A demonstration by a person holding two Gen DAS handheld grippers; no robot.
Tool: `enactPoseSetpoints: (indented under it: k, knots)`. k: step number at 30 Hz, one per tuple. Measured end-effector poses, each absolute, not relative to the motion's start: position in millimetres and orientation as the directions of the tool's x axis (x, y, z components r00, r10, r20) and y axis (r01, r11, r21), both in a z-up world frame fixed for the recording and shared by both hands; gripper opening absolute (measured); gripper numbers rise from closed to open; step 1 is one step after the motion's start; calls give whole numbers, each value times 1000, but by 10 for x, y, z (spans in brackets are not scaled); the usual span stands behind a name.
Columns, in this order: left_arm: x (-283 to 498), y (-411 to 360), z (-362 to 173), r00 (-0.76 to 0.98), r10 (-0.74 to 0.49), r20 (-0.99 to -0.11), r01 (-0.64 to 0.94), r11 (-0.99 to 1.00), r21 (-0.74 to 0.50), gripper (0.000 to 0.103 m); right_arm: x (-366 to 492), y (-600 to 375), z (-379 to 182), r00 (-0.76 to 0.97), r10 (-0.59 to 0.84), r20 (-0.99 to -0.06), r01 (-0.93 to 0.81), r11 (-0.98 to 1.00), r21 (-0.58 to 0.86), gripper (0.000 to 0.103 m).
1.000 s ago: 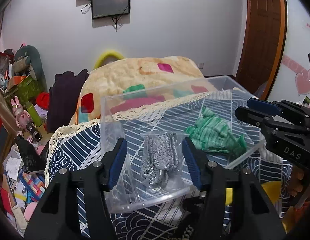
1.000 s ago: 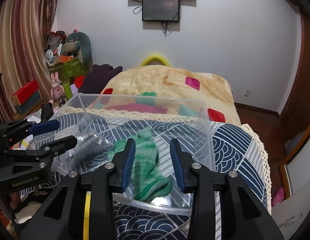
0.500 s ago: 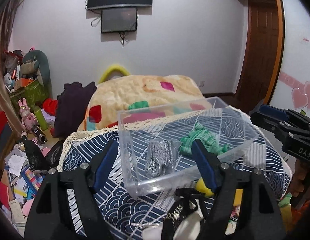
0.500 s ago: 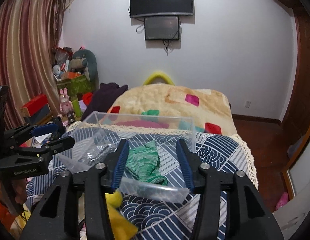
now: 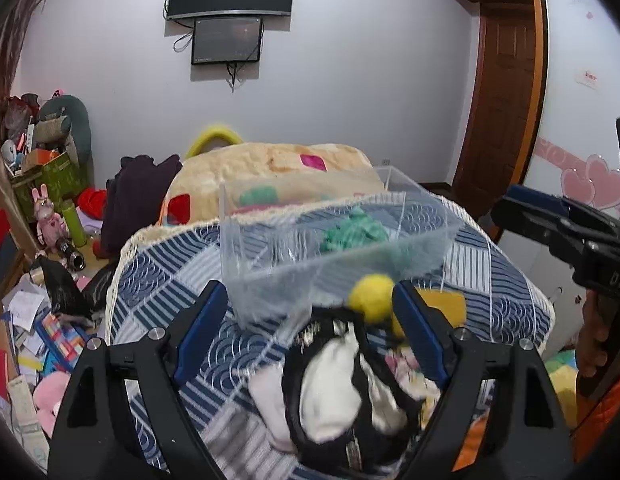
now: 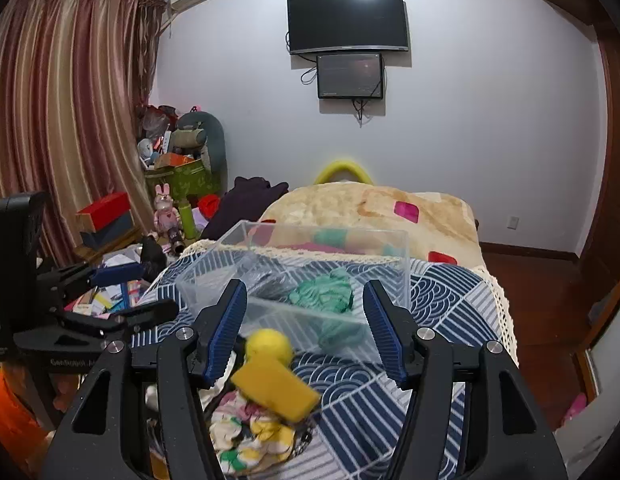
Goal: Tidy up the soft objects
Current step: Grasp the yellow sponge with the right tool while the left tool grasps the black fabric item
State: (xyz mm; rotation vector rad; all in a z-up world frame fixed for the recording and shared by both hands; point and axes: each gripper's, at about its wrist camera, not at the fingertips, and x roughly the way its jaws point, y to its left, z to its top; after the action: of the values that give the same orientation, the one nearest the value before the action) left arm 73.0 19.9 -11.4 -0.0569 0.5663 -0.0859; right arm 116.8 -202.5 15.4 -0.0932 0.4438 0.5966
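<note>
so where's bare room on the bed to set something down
Free: the blue cover right of the bin, out to its lace edge. Crowded: the near-left corner, where the yellow ball, sponge and clothes pile bunch before the bin.

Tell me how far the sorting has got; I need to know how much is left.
Two items are in the clear bin: the green cloth and a bagged grey item. Both the left gripper and right gripper are open, empty. Left: yellow ball, yellow sponge, black-and-white garment.

clear glossy plastic bin (image 6: 394, 268) on matt woven patterned cloth (image 6: 442, 292); fuzzy yellow ball (image 6: 269, 346), green knit (image 6: 324, 292).
</note>
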Motion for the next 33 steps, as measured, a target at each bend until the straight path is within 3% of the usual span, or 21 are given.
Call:
enactPoseSetpoints:
  k: [13, 23, 30, 33]
  knots:
    - [596, 195, -626, 768, -166, -618, 67, 981, -180, 87, 1112, -1967, -337, 670, 526, -524, -566, 818, 98, 61]
    - [681, 119, -678, 781, -162, -603, 67, 982, -177, 86, 1205, -1812, -679, 619, 501, -605, -565, 819, 100, 63]
    - [674, 171, -709, 785, -180, -593, 67, 976, -207, 67, 1190, -1801, -708, 625, 485, -612, -565, 822, 74, 62]
    - [640, 188, -704, 790, -172, -588, 58, 976, -208, 56, 1199, -1805, -725, 620, 484, -617, -568, 820, 72, 56]
